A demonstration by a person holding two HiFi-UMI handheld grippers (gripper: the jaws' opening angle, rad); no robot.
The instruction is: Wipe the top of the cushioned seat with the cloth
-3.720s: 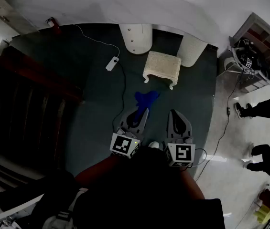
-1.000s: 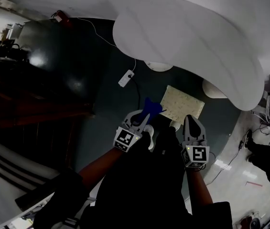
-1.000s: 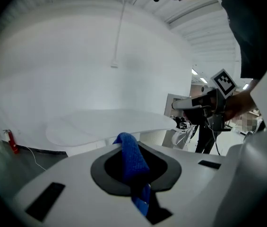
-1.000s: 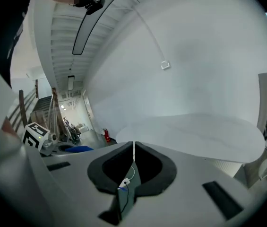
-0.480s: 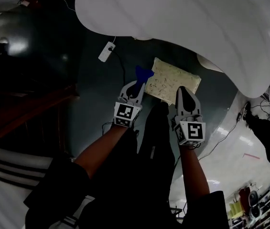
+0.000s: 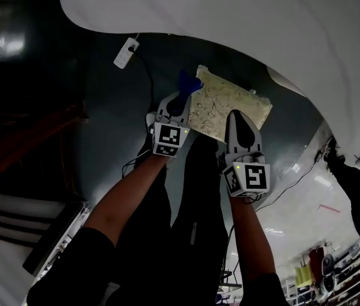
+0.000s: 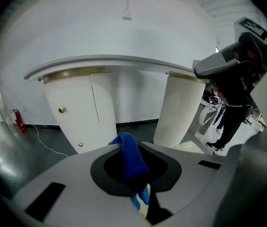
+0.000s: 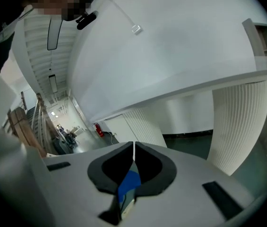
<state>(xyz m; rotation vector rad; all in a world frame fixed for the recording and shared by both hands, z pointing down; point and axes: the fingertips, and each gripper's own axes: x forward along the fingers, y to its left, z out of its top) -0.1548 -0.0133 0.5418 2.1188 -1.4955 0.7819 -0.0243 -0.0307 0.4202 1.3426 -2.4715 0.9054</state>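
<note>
Approach step. Left hand-held gripper [image 6: 180, 102] is clamped on the blue cloth [image 6: 189, 81] at the left edge of the cream patterned cushioned seat [image 6: 230, 101]. Right hand-held gripper [image 6: 238, 123] has jaws together, empty. Next: press the cloth flat and sweep across.

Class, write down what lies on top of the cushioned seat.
The cushioned seat looks mostly bare. The blue cloth in the left claw overlaps one corner; the right claw hides part of its near edge.

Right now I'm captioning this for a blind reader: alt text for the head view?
Seen from above, the left gripper holds a blue cloth at the edge of a pale cushioned seat; the right gripper, shut, overlaps its near side.
</note>
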